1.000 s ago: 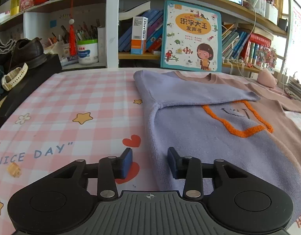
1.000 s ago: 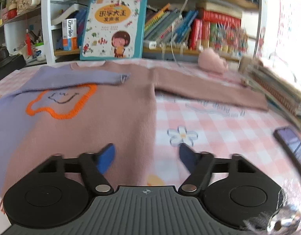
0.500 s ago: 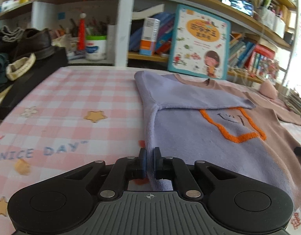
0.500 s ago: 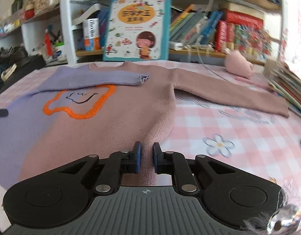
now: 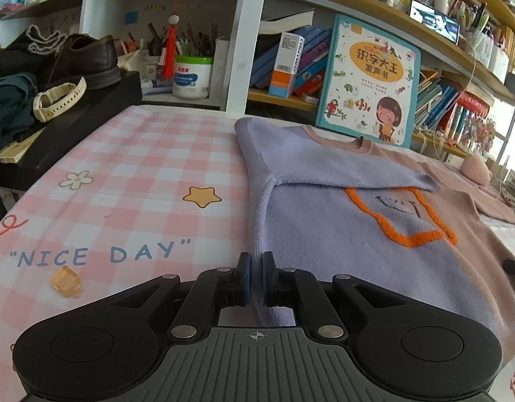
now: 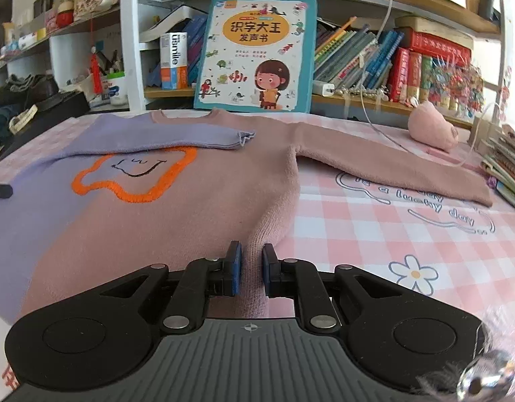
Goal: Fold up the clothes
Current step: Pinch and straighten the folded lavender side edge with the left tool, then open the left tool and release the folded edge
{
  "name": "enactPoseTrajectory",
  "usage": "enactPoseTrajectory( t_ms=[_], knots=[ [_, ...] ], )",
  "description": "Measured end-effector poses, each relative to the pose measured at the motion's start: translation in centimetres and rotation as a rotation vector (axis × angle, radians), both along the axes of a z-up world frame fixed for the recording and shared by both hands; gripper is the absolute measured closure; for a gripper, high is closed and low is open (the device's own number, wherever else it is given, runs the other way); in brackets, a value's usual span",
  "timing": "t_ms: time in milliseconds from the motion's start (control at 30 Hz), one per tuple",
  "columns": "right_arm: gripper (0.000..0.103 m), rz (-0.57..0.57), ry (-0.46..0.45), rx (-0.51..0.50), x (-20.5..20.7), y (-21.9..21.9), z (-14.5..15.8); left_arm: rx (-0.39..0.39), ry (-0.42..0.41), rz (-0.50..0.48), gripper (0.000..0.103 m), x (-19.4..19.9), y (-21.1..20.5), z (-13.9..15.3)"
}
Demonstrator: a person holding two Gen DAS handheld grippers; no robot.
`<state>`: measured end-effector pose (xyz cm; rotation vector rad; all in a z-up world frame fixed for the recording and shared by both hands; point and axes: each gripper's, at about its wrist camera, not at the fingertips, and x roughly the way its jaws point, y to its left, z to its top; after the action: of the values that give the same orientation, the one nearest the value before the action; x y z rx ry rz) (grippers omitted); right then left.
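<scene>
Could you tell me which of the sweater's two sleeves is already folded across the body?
The purple sleeve lies folded over the chest; the pink sleeve is stretched out sideways.

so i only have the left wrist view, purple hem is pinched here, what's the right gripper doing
Observer: The right gripper is shut on the sweater, at its pink bottom corner.
Operator: pink sleeve folded in yet
Observer: No, the pink sleeve lies stretched out flat across the checked cloth.
Operator: anything near that cuff
Observer: A stack of books sits just beyond it at the table's edge.
</scene>
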<state>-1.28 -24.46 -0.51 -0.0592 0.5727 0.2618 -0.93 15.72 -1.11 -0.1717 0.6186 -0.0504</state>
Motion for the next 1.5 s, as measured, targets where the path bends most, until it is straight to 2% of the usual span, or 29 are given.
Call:
enactPoseTrajectory(
  t_ms=[133,333,533,1000,1100,1233,1300,1367,1500],
  knots=[
    [0.091,-0.011,-0.009,-0.026,-0.2,0.8,0.0,-0.045,0.003,0.013,0.097,0.5,0.8,-0.1],
    [0.091,-0.014,-0.012,-0.033,-0.2,1.6,-0.1,0.01,0.007,0.017,0.098,1.7,0.4,-0.1],
    [0.091,-0.014,-0.006,-0.024,0.0,1.5,0.0,-0.02,0.003,0.018,0.098,1.4,1.0,-0.3],
    [0.091,-0.001,0.01,-0.033,0.6,1.5,0.0,0.02,0.004,0.018,0.096,1.4,0.4,-0.2],
    [0.089,-0.001,0.007,-0.042,0.7,1.5,0.1,0.055,0.003,0.027,0.089,1.4,0.0,-0.1],
    [0.089,-0.002,-0.002,-0.066,0.6,1.8,0.1,0.1,0.0,0.04,0.066,1.3,-0.4,0.0],
    [0.088,-0.012,-0.006,-0.07,0.5,1.8,0.0,0.125,-0.009,0.039,0.058,1.2,-0.8,0.1],
    [0.084,-0.022,-0.009,-0.065,0.3,1.8,-0.1,0.154,-0.033,0.033,0.047,0.9,-1.2,0.3],
    [0.076,-0.047,-0.011,-0.04,0.2,1.3,-0.2,0.219,-0.093,0.006,0.036,0.0,-2.4,0.7]
  ],
)
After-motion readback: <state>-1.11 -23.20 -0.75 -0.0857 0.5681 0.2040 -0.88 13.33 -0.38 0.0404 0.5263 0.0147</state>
